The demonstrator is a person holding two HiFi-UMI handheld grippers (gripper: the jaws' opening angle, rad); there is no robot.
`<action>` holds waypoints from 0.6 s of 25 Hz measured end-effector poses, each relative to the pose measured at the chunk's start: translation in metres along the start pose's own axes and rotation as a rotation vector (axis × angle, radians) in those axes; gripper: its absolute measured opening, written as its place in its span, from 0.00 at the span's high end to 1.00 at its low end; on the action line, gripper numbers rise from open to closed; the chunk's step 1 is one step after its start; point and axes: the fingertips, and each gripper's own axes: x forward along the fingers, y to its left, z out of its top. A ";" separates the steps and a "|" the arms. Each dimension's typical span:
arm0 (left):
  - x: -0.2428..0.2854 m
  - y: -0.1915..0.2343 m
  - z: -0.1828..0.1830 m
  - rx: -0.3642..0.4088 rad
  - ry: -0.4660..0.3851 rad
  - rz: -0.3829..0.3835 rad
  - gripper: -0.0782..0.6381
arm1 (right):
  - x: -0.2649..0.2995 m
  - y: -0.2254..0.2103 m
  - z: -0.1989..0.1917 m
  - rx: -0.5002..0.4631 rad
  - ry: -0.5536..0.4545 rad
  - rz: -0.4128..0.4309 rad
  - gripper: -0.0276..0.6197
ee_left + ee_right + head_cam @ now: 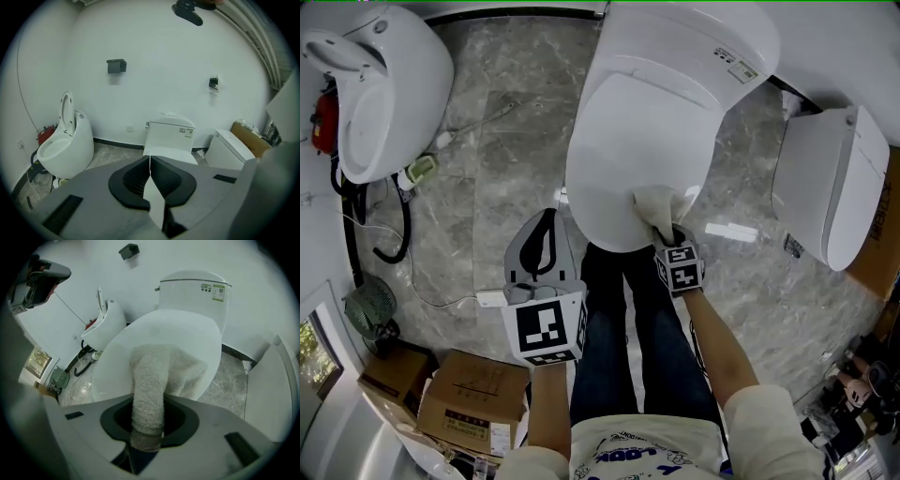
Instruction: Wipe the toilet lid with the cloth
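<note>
Grey marble floor (506, 122) beneath a closed toilet lid (647, 131): the right gripper (667, 234), jaws clamped on the cloth (656, 206) at the lid's near edge, should press flat and sweep overlapping strokes; the left gripper (546, 246), jaws together and empty, hangs aside.

Closed white oval toilet lid (647, 141) lies bare over most of its top. Only the near edge is taken, by the beige terry cloth (656, 204) clamped in the right gripper (667, 232). White ceramic cistern (703, 37) walls off the far side. Left of the lid, a wide strip of grey marble floor (506, 122) stands open up to the round white toilet with raised seat (389, 89); the left gripper (547, 225), jaws together, hangs over its near end. Right-hand gap is narrower — bounded by the boxy white toilet (830, 187). Black hose (394, 230) and brown cardboard boxes (473, 403) crowd the near-left corner.
</note>
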 end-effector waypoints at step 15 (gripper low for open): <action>-0.010 -0.004 0.013 0.016 -0.012 -0.005 0.88 | -0.021 0.010 0.006 0.131 -0.023 0.052 0.81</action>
